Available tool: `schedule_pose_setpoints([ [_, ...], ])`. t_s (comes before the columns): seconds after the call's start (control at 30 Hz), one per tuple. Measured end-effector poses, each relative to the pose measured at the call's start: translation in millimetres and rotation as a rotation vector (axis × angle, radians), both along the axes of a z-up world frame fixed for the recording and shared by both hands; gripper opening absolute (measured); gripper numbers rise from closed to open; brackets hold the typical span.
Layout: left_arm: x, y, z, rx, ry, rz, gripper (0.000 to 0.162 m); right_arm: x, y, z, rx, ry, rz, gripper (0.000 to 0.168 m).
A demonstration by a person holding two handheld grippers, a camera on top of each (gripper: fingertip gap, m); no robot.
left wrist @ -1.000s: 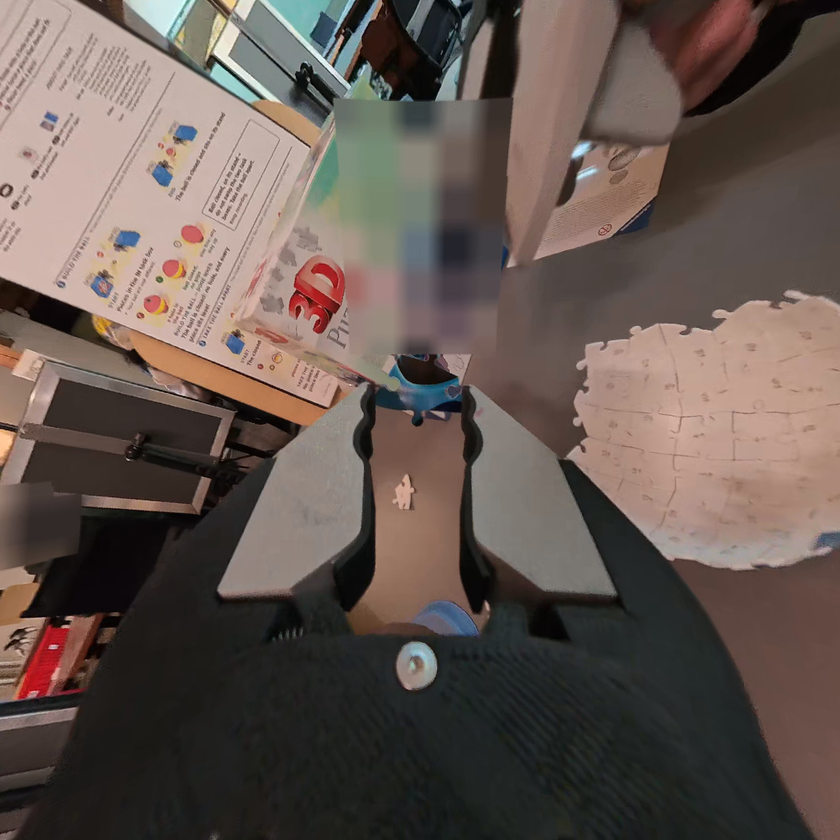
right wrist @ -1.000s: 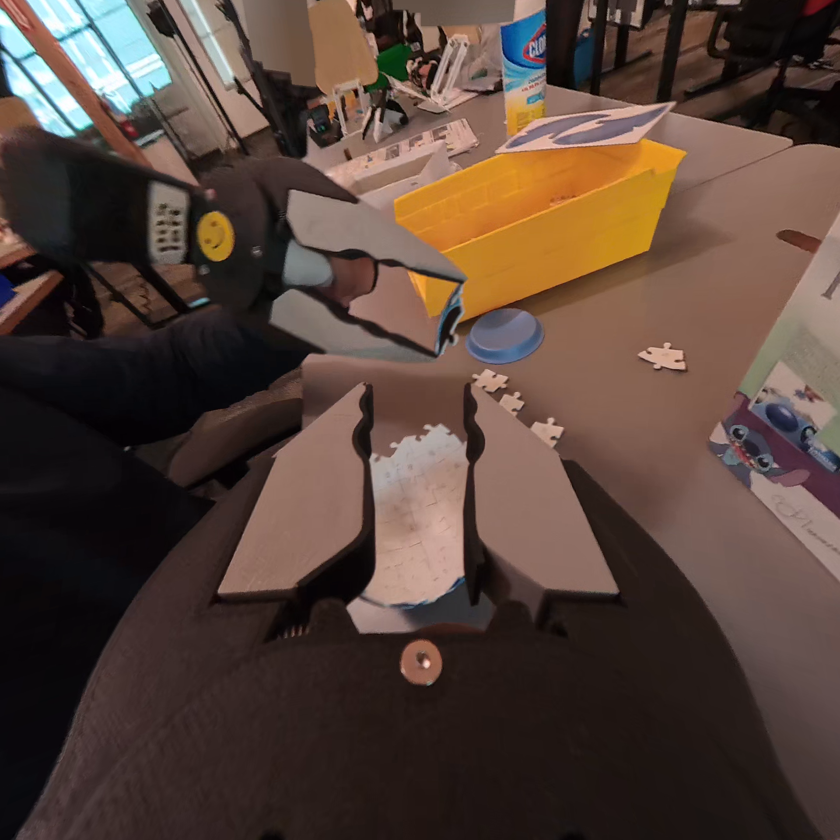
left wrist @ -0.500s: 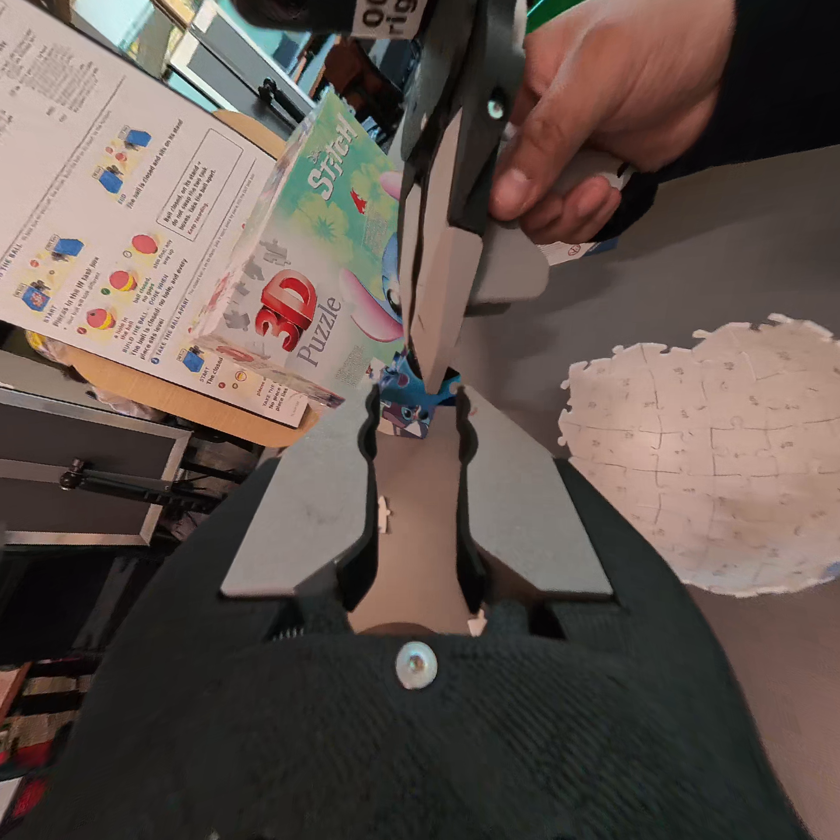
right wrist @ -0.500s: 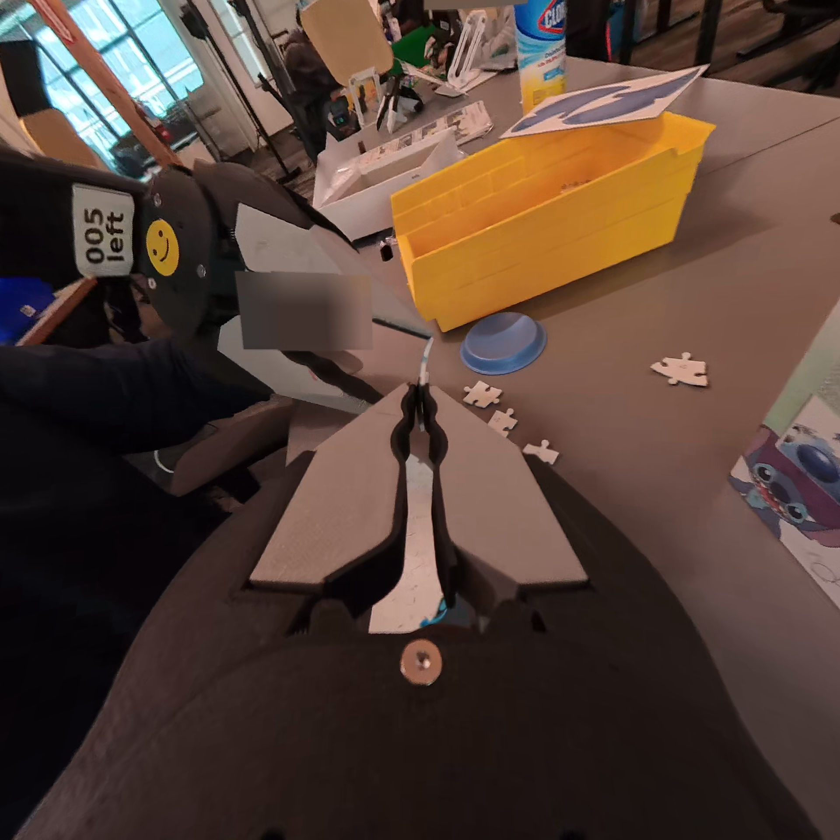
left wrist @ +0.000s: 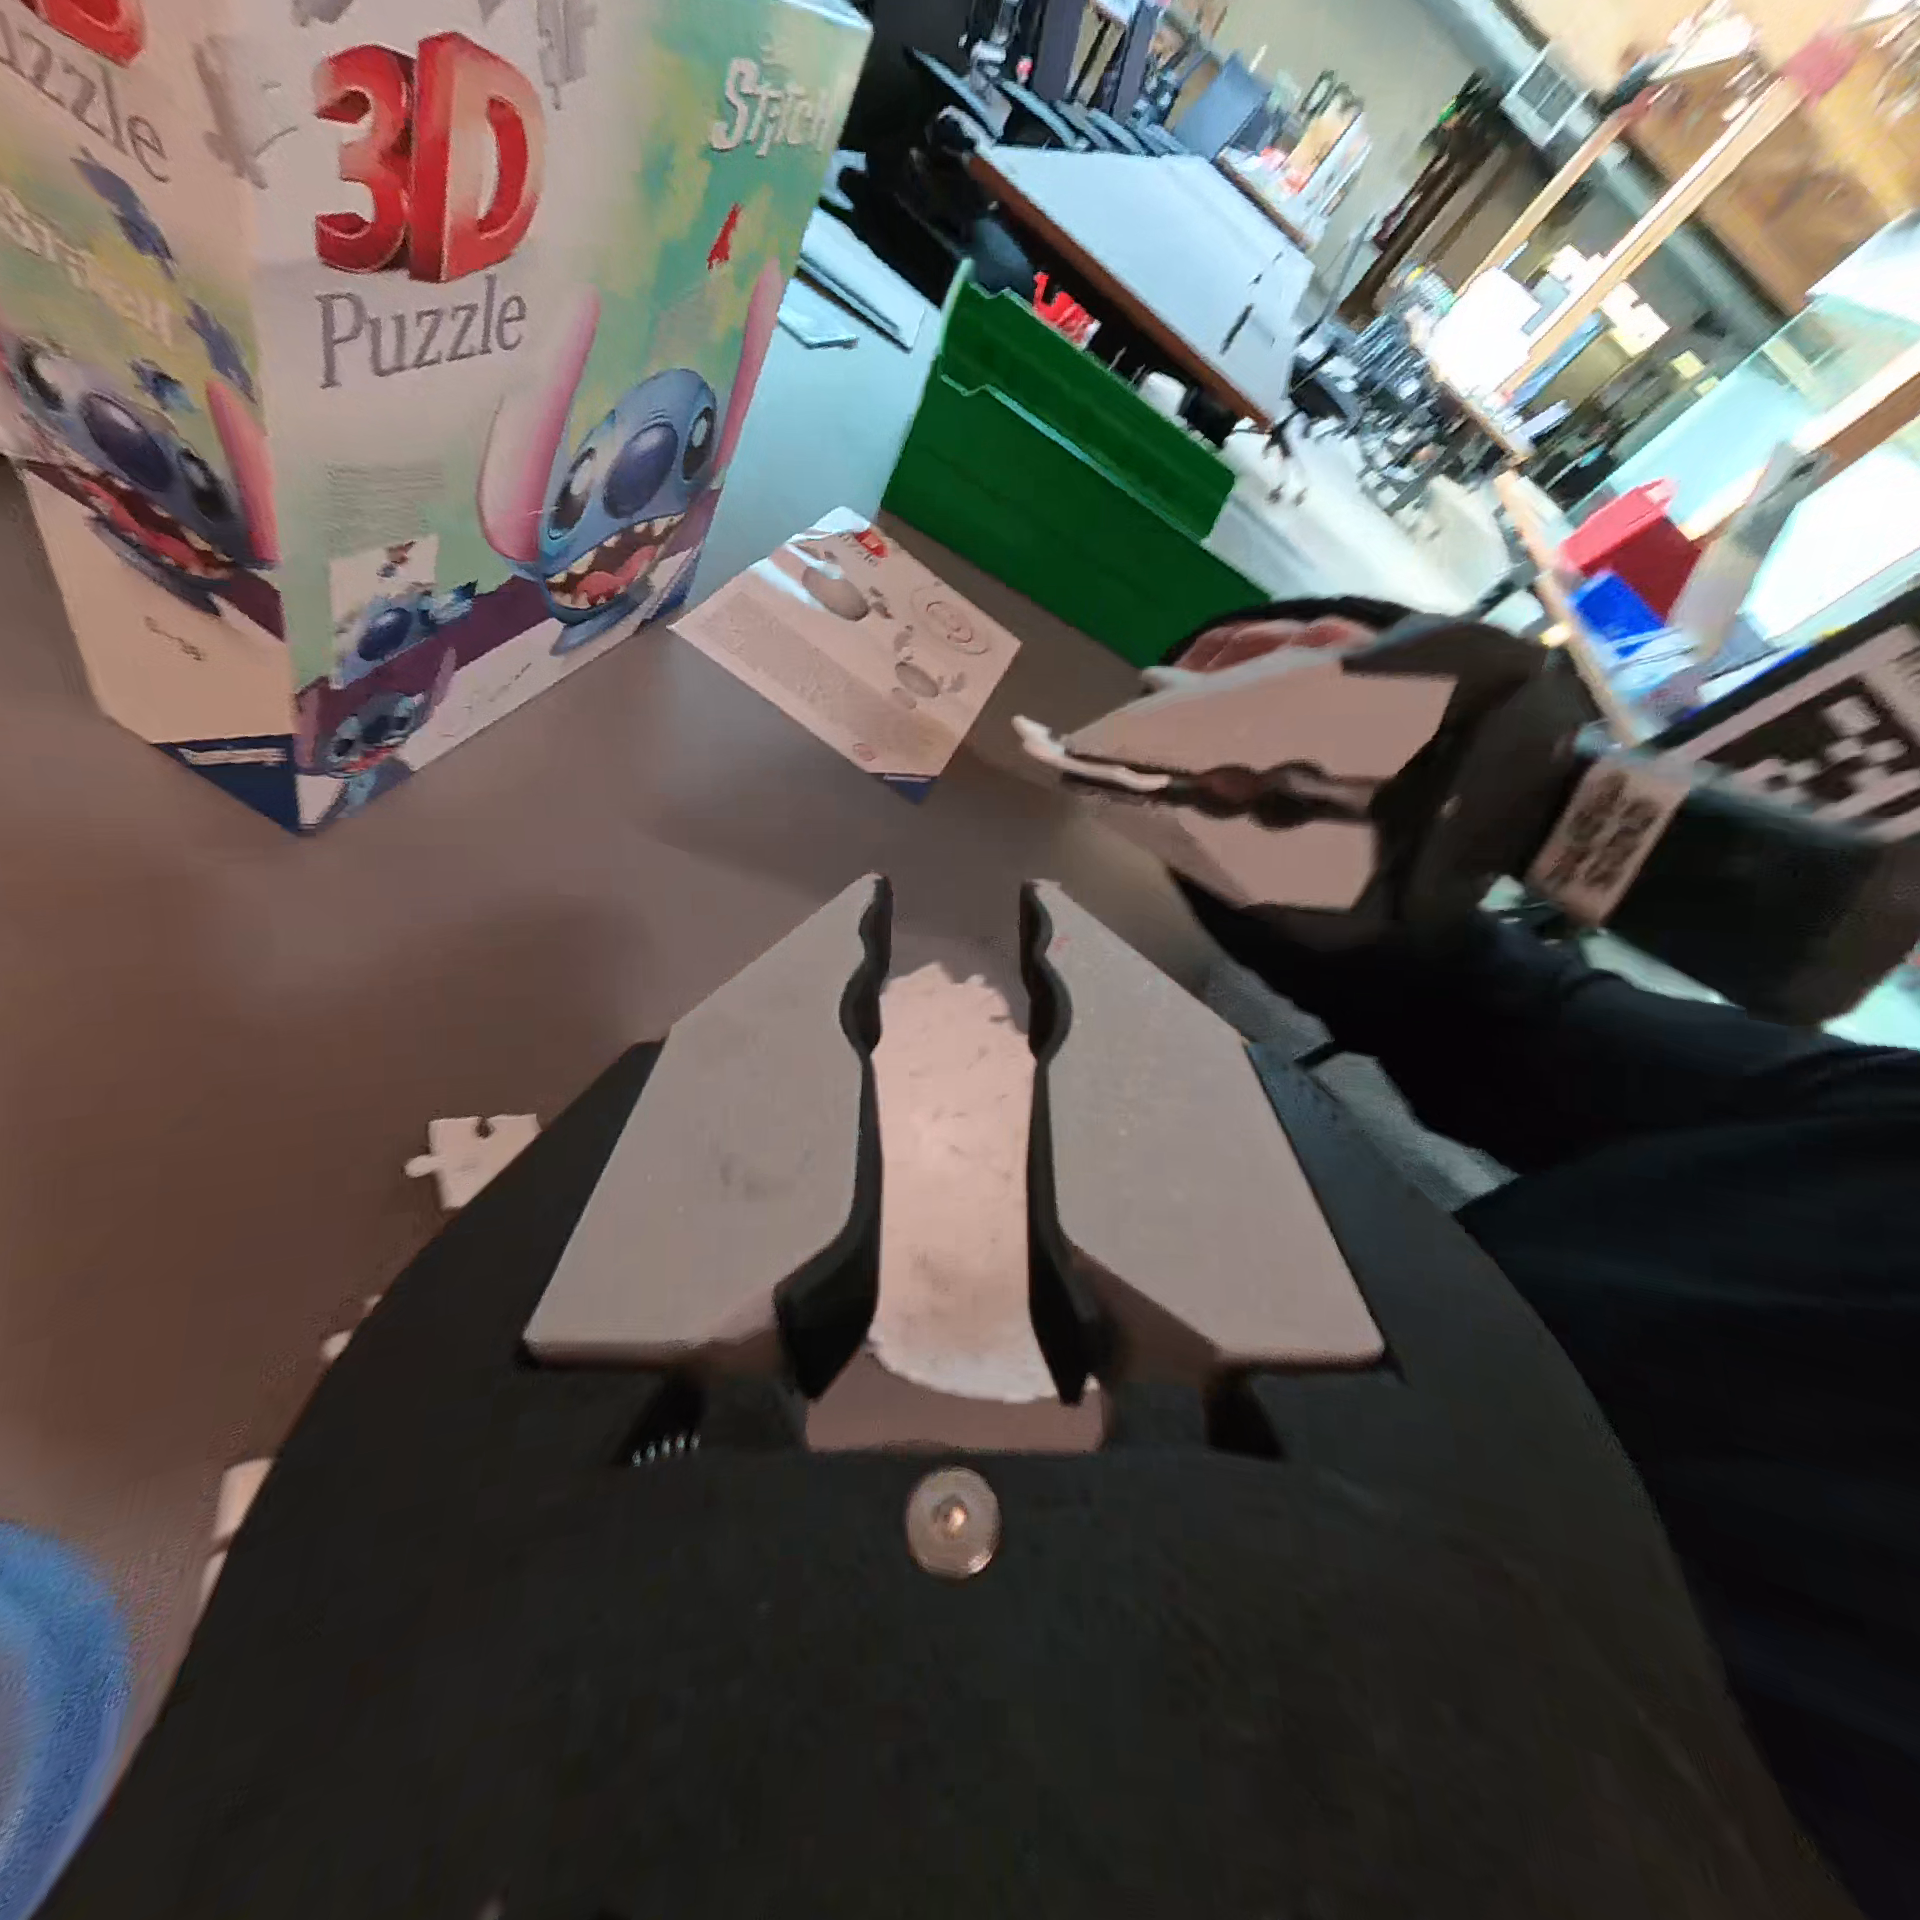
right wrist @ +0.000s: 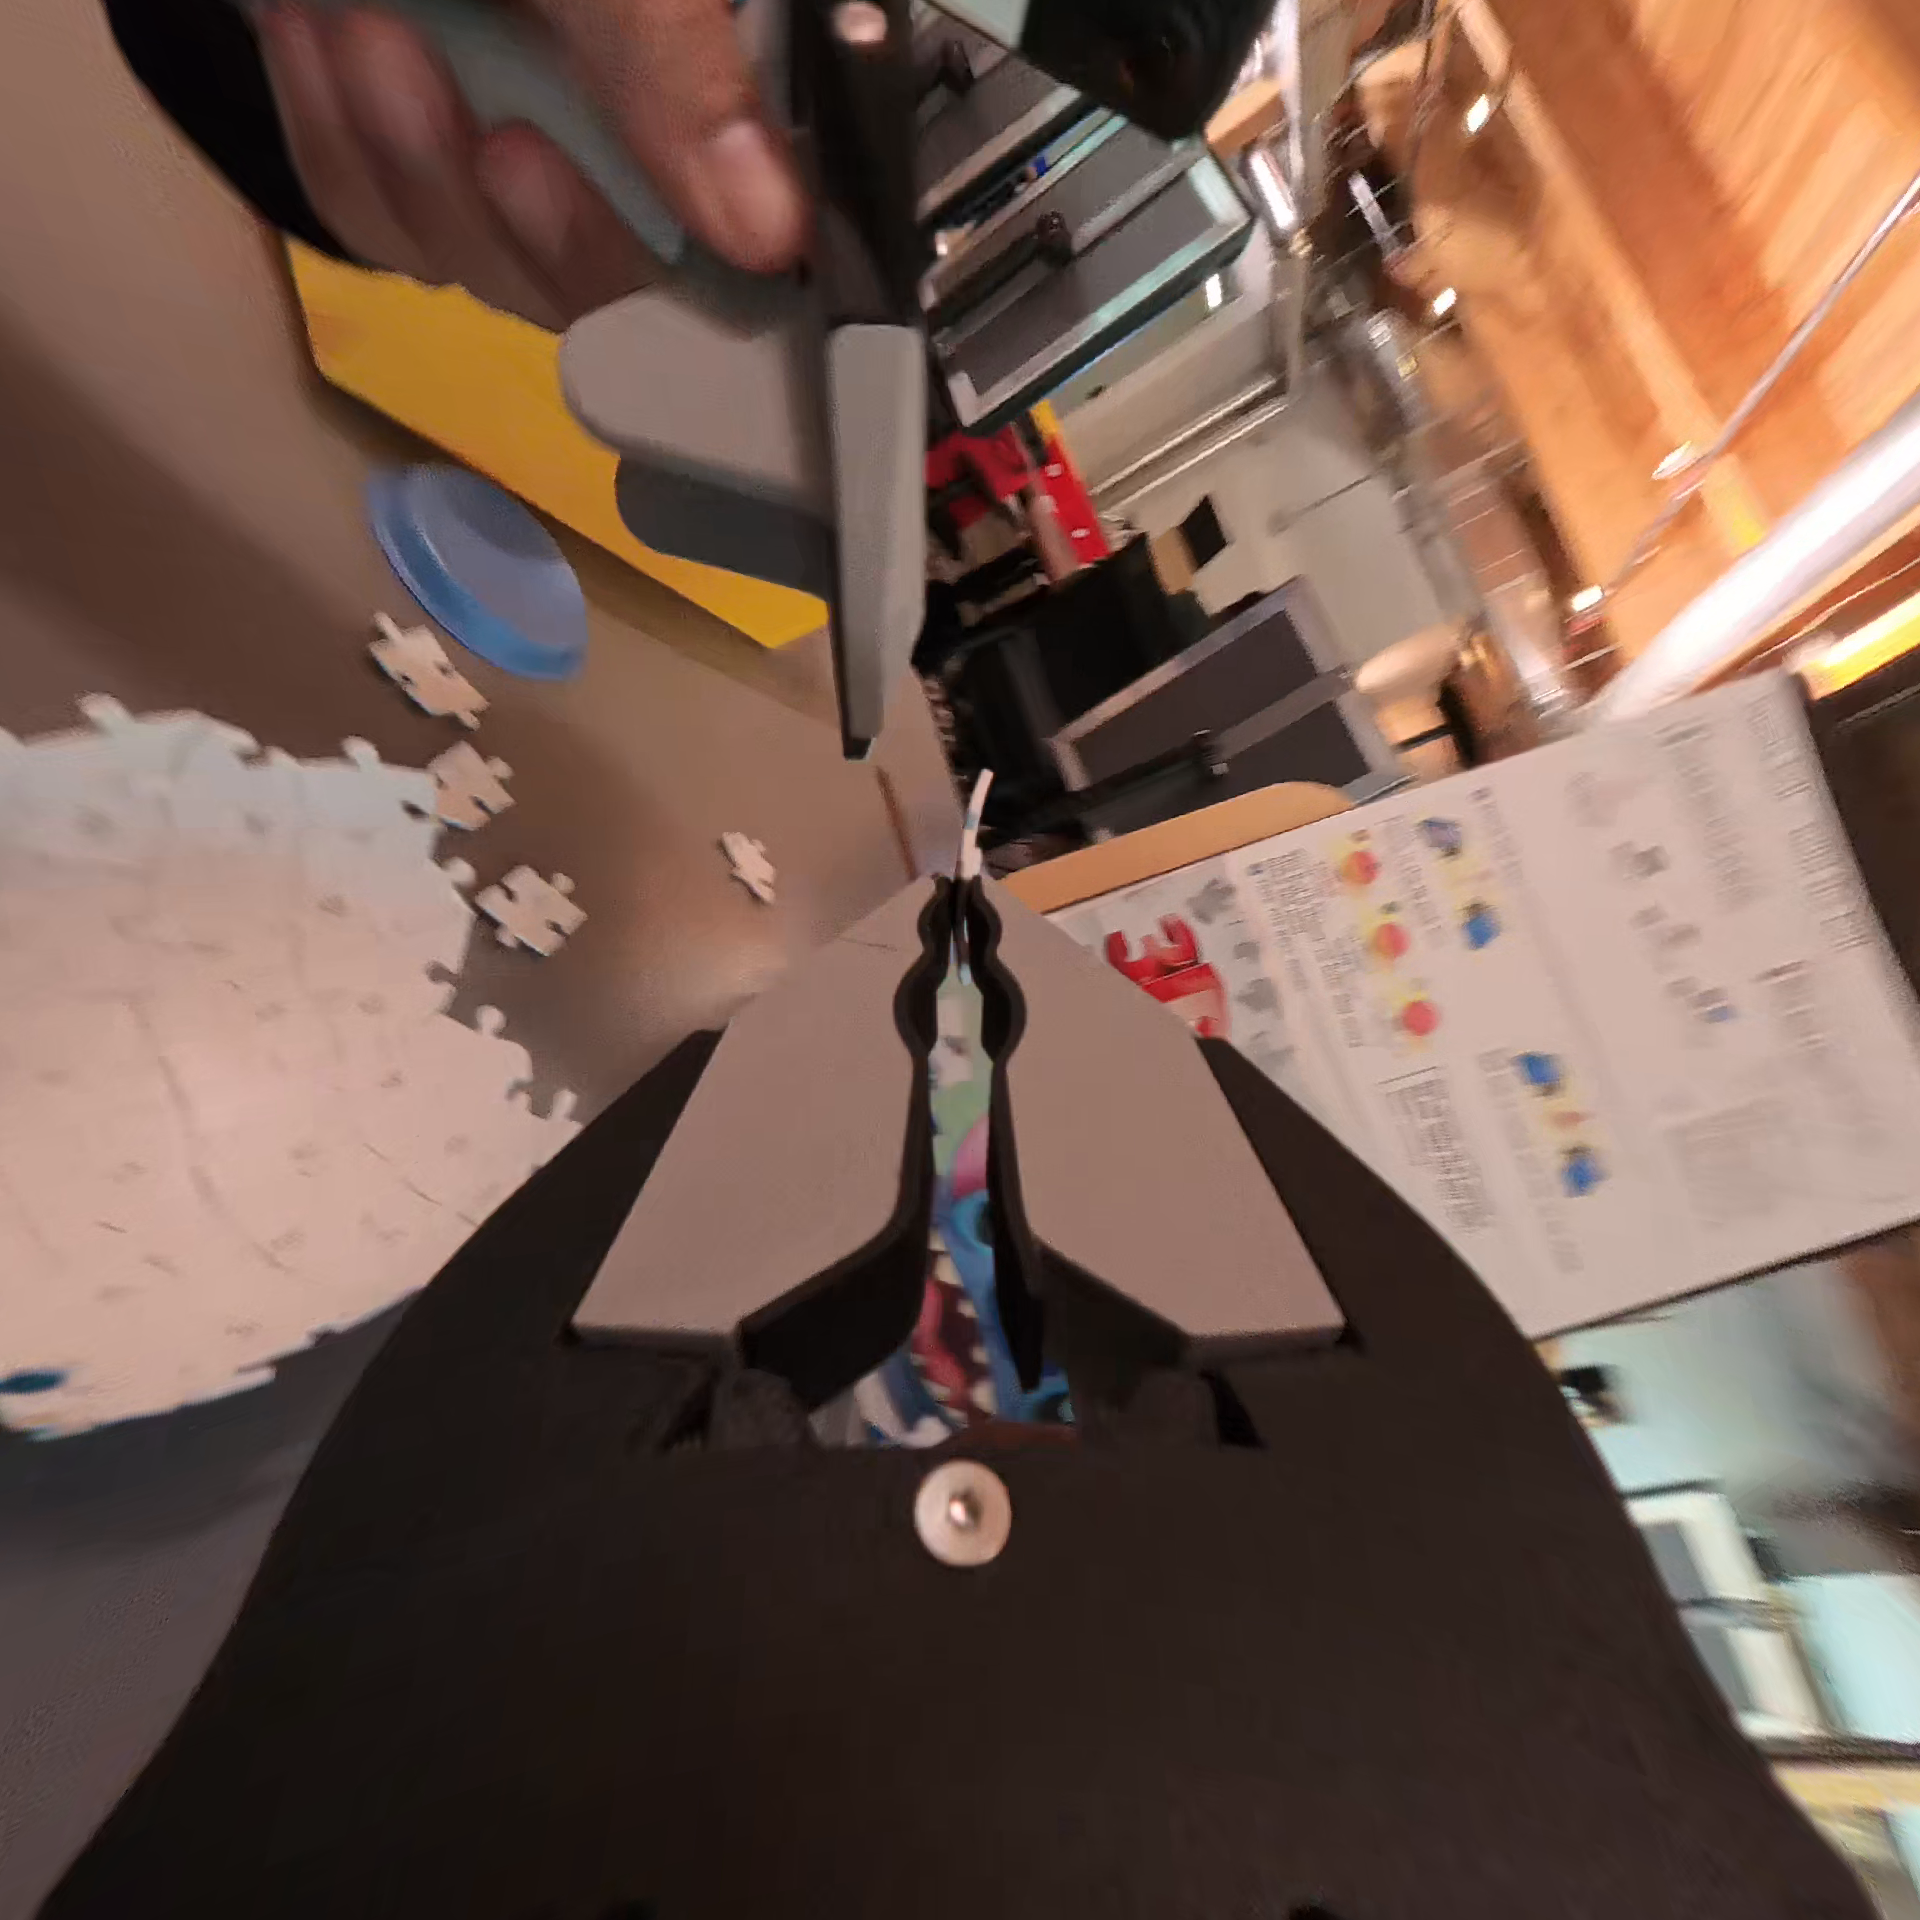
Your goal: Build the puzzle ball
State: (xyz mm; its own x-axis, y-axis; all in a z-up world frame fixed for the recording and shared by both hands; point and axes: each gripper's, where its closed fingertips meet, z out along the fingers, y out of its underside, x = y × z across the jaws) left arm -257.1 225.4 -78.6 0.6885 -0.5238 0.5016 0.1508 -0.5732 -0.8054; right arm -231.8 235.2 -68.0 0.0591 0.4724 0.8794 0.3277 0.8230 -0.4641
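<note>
Right gripper (right wrist: 961,894): fingers pressed together on a single puzzle piece (right wrist: 968,831), held edge-on, its thin white edge with a touch of blue sticking out past the tips. From the left wrist view the same gripper (left wrist: 1049,750) hangs above the desk (left wrist: 312,987) off to my right, the piece showing as a white sliver at its tips.

Left gripper (left wrist: 951,904): fingers apart, a moderate gap, nothing between them. Through that gap I see the pale inner face of the assembled shell (left wrist: 951,1143) lying below on the desk.

Assembled shell (right wrist: 208,1039): a broad curved sheet of many joined pieces, white inside facing up, ragged knobbed edge, a strip of blue print at its lower rim. Judging by its size, a good part of the ball is joined, though it is an open bowl and nowhere near closed.

Loose pieces (right wrist: 530,909): a few lie white side up just beside the shell's edge, near a blue round base (right wrist: 478,571) and a yellow bin (right wrist: 499,416). One more loose piece (left wrist: 478,1148) shows by my left fingers.

Also about: the puzzle box (left wrist: 416,364) standing on the desk, a small leaflet (left wrist: 852,655) past it, a large instruction sheet (right wrist: 1507,1039).

Left to do, as I judge it: seat the held piece on the shell's rim, then the scattered ones, then close the sphere and put it on the base. Motion blur in both views; finer detail not readable.
</note>
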Motion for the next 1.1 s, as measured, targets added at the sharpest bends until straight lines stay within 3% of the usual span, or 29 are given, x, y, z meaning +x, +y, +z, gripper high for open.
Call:
schedule_pose_setpoints([
  [0.1, 18, -3, 7, -0.037, -0.107, -0.064, 0.023, 2, 1, -7, 0.171, -0.014, -0.045, 0.0],
  [0.27, 31, 2, 3, -0.069, -0.111, -0.078, 0.025, 3, -1, -9, 0.331, -0.005, -0.076, 0.0],
  [0.57, 33, 5, -3, -0.061, -0.063, -0.088, 0.007, -1, -1, -15, 0.417, 0.001, -0.097, 0.001],
  [0.67, 29, 7, -2, -0.045, -0.063, -0.077, 0.0, -2, -3, -14, 0.365, 0.058, -0.067, 0.012],
  [0.77, 23, 8, -3, -0.032, -0.032, -0.072, 0.0, 1, -6, -20, 0.179, 0.091, 0.001, 0.006],
  [0.87, 19, 6, -6, -0.023, 0.014, -0.069, 0.0, 7, -1, -39, -0.172, 0.011, 0.07, 0.0],
  [0.97, 16, 7, 1, 0.007, 0.01, -0.059, 0.0, 16, 7, -61, -0.561, -0.107, 0.113, 0.008],
  [1.1, 14, 8, -2, 0.036, 0.092, -0.077, 0.0, 25, 10, -66, -1.044, -0.193, 0.194, 0.032],
])
